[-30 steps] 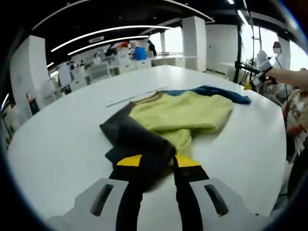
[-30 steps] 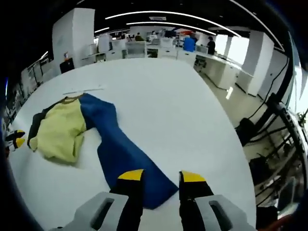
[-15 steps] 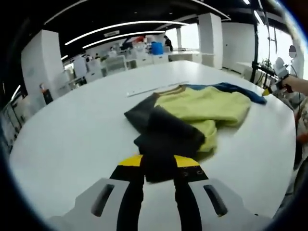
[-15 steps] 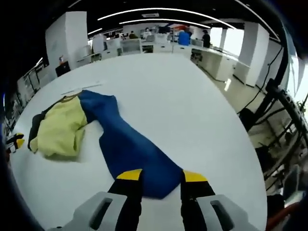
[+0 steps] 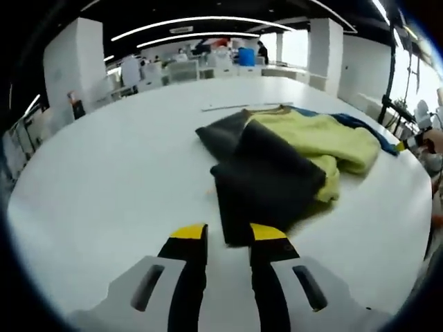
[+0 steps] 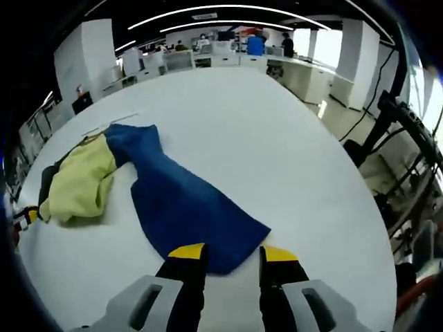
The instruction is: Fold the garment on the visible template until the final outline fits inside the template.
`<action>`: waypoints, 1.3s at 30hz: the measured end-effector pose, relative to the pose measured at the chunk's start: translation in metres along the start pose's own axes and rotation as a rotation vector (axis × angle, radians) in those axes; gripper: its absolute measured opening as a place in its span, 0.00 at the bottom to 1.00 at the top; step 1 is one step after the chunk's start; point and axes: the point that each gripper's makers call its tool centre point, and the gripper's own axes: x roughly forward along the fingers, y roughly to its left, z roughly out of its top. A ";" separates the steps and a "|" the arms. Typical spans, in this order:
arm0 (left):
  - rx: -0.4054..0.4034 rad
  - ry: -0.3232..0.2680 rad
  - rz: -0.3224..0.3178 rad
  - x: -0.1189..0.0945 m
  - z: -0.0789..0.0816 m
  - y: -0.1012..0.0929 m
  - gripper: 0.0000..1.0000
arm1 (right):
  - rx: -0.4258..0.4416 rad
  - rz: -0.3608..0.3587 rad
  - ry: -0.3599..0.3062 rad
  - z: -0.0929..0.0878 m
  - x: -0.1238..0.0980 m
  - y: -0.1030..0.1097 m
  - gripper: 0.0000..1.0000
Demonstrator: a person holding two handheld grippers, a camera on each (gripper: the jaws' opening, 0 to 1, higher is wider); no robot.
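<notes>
The garment lies spread on the white table [image 5: 104, 180]: a yellow-green body [image 5: 318, 138], a dark grey sleeve [image 5: 266, 176] and a blue sleeve [image 6: 183, 204]. My left gripper [image 5: 228, 234] is shut on the dark sleeve's end, which lies flat and stretched toward me. In the right gripper view, the yellow-green body [image 6: 79, 180] is bunched at the left. My right gripper [image 6: 232, 254] is shut on the blue sleeve's wide end. A thin template line [image 5: 235, 106] runs along the table by the collar. The right gripper [image 5: 408, 144] shows far right, the left gripper [image 6: 24, 216] far left.
The table's curved edge [image 6: 360, 207] drops off on the right, with black stands and cables [image 6: 408, 138] beyond it. Desks, white pillars and a blue barrel [image 5: 246, 55] stand at the back of the room.
Both sleeves have been drawn outward from the body and now lie flatter and wider. The dark sleeve, draped and bunched before, is stretched out on the table.
</notes>
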 end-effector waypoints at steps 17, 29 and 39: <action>-0.062 -0.017 0.008 0.004 0.000 -0.006 0.07 | 0.022 -0.031 0.003 0.000 0.001 0.001 0.20; -0.145 -0.026 0.005 -0.004 0.000 0.004 0.01 | 0.032 -0.008 0.009 0.001 0.000 -0.005 0.00; -0.191 -0.179 0.157 -0.049 0.035 0.049 0.00 | 0.021 0.018 -0.012 0.010 -0.013 -0.011 0.00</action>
